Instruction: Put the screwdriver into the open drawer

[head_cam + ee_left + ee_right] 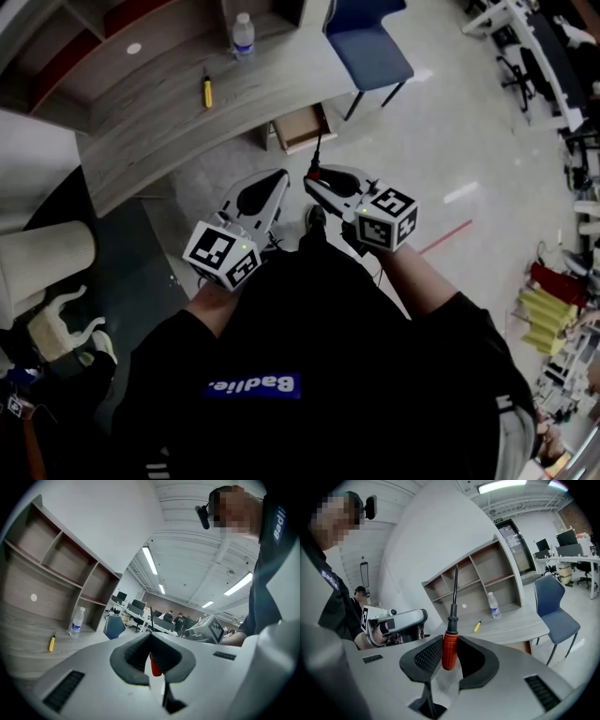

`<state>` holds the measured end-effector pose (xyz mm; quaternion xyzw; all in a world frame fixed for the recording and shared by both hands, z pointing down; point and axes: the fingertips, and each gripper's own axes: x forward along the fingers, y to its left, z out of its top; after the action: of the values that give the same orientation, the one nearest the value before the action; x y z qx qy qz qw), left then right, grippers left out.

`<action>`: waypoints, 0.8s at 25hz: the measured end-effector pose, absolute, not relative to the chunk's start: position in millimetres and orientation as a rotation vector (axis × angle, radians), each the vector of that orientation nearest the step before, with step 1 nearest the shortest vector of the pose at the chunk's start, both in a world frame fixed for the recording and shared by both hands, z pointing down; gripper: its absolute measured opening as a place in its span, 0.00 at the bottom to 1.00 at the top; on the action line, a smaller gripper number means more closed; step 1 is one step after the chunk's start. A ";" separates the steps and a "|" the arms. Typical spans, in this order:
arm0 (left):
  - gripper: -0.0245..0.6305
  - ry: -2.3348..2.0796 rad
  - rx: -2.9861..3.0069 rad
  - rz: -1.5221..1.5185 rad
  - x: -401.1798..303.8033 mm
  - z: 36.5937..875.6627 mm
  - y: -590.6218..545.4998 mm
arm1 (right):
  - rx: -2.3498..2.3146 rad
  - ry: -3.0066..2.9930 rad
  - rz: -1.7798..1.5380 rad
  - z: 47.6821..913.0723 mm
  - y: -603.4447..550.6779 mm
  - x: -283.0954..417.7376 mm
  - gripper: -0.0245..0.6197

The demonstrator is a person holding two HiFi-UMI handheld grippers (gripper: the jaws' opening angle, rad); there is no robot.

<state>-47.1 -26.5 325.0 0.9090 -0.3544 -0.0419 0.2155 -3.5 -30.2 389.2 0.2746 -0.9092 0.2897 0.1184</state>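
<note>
A screwdriver (449,648) with a red handle and a long black shaft stands upright between the pads of my right gripper (450,641), which is shut on the handle. In the head view this screwdriver (315,169) points toward the open wooden drawer (302,127) under the desk's edge, and the right gripper (314,181) is well short of it. My left gripper (281,178) hovers beside it on the left. Its jaws show a narrow gap and nothing held in the left gripper (151,641) view. The red handle (155,665) shows through that gap.
On the curved grey desk (169,122) lie a small yellow screwdriver (207,91) and a water bottle (243,36), with open shelves (473,581) behind. A blue chair (367,47) stands right of the drawer. A white stool (42,267) is at the left.
</note>
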 end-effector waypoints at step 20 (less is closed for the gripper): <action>0.04 -1.296 2.310 -0.095 -4.1 389.3 -104.2 | 0.439 -2.478 0.623 518.6 -118.0 54.1 0.22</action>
<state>-4.1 -104.2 389.3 0.8453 -0.4744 -0.0347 0.2431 54.1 -118.0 518.6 0.1629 -0.9200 0.2313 0.2713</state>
